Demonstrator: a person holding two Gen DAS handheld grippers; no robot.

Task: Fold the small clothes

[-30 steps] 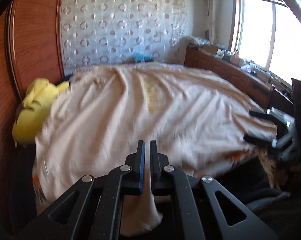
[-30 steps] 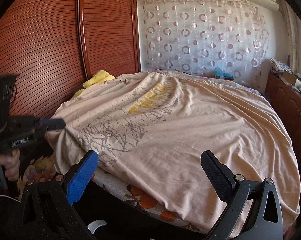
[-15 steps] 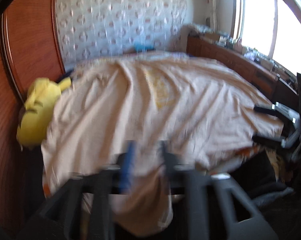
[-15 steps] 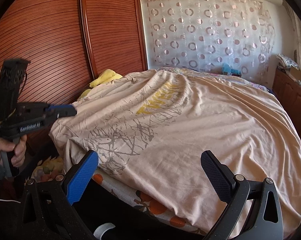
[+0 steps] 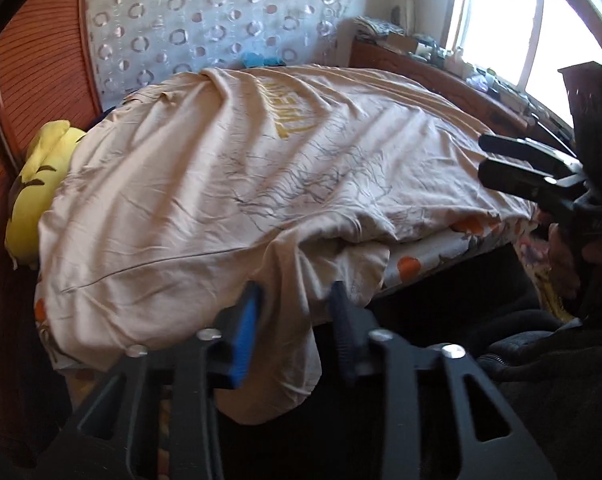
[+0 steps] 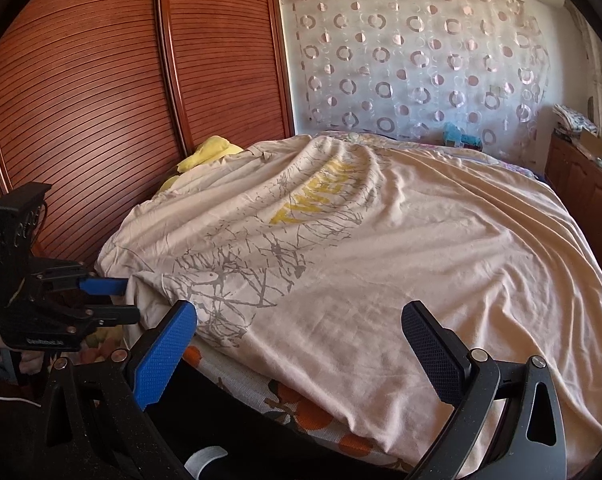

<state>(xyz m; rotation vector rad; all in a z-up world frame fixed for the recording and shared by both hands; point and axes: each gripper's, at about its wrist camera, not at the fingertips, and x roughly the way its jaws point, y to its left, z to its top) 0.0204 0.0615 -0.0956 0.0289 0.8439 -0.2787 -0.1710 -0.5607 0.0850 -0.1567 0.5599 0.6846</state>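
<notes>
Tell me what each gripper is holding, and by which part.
Nothing is clamped yet. The left gripper has just been closing, with the shirt's hanging corner between its jaws, pads not visibly pressing. The right gripper is open, empty.

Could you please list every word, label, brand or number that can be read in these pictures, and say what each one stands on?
"TWE...": yellow letters on the beige T-shirt spread over the bed; the rest is lost in folds.
White label on the side of the left tongs, seen from the right wrist: too small and blurred to read.
No other readable text, neither on the curtain nor on the wardrobe doors.
</notes>
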